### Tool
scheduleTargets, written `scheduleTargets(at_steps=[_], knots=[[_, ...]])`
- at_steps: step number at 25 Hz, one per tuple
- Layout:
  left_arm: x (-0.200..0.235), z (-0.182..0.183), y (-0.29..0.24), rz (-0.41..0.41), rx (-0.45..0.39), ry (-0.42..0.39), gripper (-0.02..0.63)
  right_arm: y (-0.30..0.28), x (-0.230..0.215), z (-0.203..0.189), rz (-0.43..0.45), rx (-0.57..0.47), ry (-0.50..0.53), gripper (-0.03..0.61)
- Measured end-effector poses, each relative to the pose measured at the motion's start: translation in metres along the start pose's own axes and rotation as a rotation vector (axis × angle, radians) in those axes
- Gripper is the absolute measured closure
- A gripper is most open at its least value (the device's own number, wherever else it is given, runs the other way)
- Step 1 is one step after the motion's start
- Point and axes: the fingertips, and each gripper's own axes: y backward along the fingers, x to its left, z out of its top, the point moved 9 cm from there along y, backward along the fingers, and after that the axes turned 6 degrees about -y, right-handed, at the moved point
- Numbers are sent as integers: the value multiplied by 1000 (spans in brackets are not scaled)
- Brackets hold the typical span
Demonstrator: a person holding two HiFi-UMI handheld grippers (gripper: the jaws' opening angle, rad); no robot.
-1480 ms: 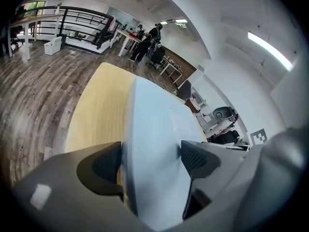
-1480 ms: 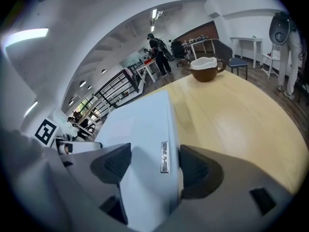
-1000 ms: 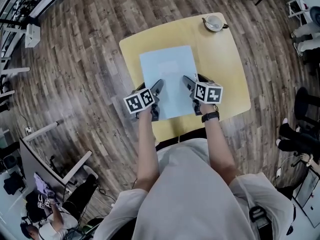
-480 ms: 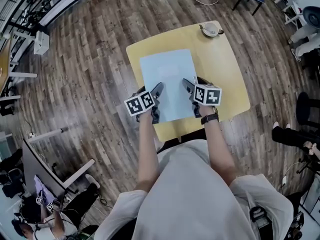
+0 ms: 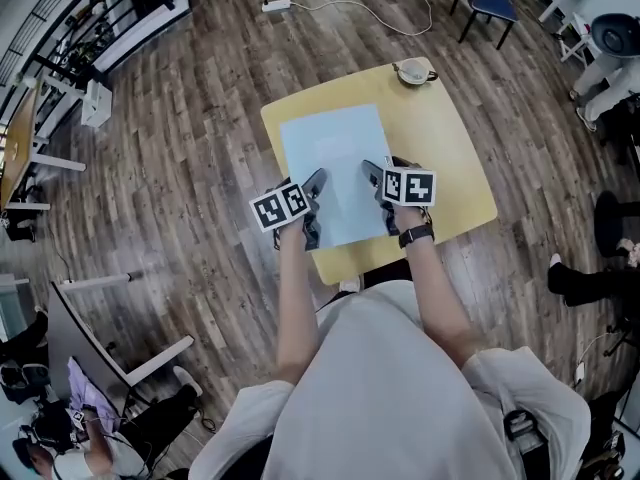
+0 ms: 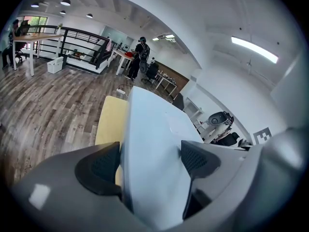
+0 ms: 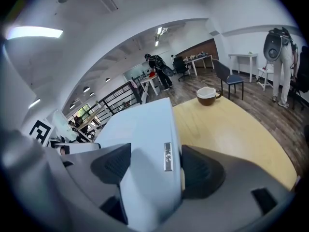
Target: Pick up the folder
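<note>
A light blue folder (image 5: 335,168) is held over the yellow table (image 5: 450,168) in the head view. My left gripper (image 5: 312,200) is shut on its near left edge, and my right gripper (image 5: 378,183) is shut on its near right edge. In the left gripper view the folder (image 6: 154,144) fills the gap between the dark pads (image 6: 99,166) of the gripper (image 6: 150,161). The right gripper view shows the folder (image 7: 145,134), with a small label on its edge, clamped in that gripper (image 7: 157,168).
A cup on a saucer (image 5: 412,71) stands at the table's far right corner, also in the right gripper view as the cup (image 7: 208,94). A blue chair (image 5: 485,3) and a power strip (image 5: 277,5) are on the wooden floor beyond. People and desks stand further off.
The head view has risen, so the table looks smaller and lies further off. Both grippers keep their hold on the folder's near edges.
</note>
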Motion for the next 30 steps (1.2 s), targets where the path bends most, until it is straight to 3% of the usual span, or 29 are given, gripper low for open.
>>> scheduleTargets(at_steps=[10,15,23,30], knots=[[-21,14,22,-8,-23,-21,227,30,17,16,-27,-36,42,267],[-38,40,42,0,-53,-69,227,49,30,35,-2,-83,38,267],[-63,74,85,16,-141,-148,227,85,64,60,18,-198,99,267],[-81,100,118,-6,-279,-240,227,117,95,81,42,-349,192,267]])
